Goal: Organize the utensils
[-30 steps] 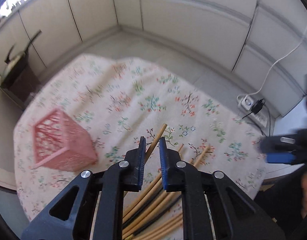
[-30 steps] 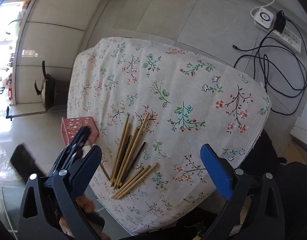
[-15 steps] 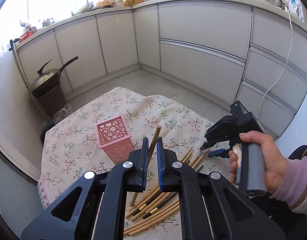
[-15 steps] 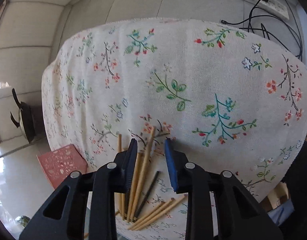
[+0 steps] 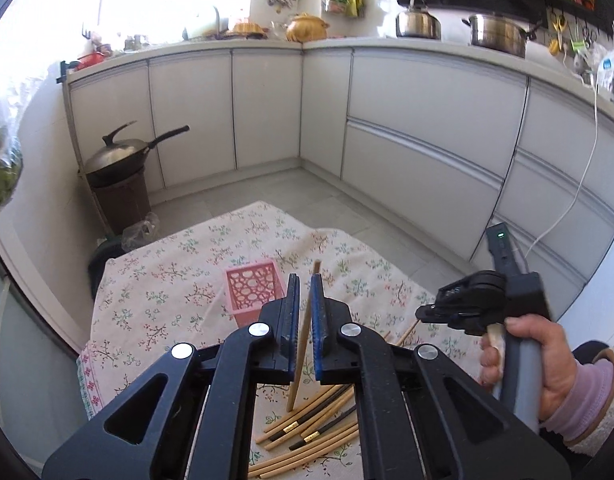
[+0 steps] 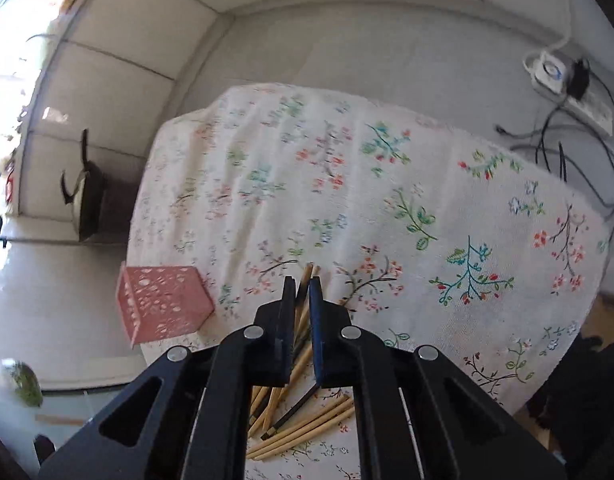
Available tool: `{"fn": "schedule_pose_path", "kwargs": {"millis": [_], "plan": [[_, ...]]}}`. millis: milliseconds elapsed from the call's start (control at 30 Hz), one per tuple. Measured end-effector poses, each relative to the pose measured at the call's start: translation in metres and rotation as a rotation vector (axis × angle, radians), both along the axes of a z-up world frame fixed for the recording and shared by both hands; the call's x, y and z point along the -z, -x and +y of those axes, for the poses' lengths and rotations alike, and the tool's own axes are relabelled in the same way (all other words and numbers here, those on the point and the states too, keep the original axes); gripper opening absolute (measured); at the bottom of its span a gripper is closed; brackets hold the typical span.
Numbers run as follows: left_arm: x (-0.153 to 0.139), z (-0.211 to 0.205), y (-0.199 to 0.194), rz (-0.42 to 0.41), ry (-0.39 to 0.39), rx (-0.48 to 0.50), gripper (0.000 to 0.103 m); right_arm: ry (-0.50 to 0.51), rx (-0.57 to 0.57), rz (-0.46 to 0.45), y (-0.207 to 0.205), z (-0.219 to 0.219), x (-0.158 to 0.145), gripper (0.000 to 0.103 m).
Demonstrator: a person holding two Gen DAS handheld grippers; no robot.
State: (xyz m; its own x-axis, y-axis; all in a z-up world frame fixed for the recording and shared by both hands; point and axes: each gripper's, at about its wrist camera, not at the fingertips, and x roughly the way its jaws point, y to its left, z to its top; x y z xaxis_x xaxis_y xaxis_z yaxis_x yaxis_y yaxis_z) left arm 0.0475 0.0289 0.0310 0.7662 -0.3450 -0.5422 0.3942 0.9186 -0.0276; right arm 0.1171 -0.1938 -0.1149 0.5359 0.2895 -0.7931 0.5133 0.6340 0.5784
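Two grippers, each pinching one chopstick: left gripper (image 5: 303,312) clamping a bamboo stick (image 5: 305,328) mid-shaft, tip poking out ahead; right gripper (image 6: 302,312), jaws just having been closing, squeezing a stick (image 6: 303,292) from the pile (image 6: 303,412) lying below it. Judging: light, stiff, smooth, prone to swivelling; gripping near the middle, pads square. Pink basket (image 5: 254,292) standing just ahead-left of the left jaws, upright, apparently empty. Floral cloth (image 6: 347,184) covering the table, soft and wrinkling. Beyond: grey cabinets (image 5: 427,132), wok (image 5: 123,152), floor cables (image 6: 567,140).
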Motion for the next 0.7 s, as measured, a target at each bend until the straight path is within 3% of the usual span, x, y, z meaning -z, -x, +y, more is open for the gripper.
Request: {"fn": "schedule_pose_path", "kwargs": {"millis": [167,367,400,467,533,700], "plan": [[-0.01,0.003,0.006,-0.008,0.035,-0.014,0.005,0.139,-0.128,-0.182,0.027,0.02,-0.068,0.005],[0.01,-0.014,-0.001,0.108,0.007,0.055,0.007,0.201,-0.173,-0.267,0.056,0.014,-0.103,0.005],[0.018,-0.024,-0.006,0.153,-0.016,0.078,0.011,0.202,-0.167,-0.269,0.057,0.011,-0.105,0.005],[0.03,-0.041,-0.017,0.208,-0.053,0.069,0.048,0.197,-0.146,-0.272,0.059,-0.002,-0.106,0.005],[0.039,-0.065,-0.034,0.259,-0.074,0.091,0.063,0.202,-0.124,-0.275,0.058,-0.016,-0.107,0.005],[0.084,-0.146,-0.11,0.453,-0.259,0.091,0.066,0.196,-0.091,-0.283,0.053,-0.045,-0.096,0.005]]}}
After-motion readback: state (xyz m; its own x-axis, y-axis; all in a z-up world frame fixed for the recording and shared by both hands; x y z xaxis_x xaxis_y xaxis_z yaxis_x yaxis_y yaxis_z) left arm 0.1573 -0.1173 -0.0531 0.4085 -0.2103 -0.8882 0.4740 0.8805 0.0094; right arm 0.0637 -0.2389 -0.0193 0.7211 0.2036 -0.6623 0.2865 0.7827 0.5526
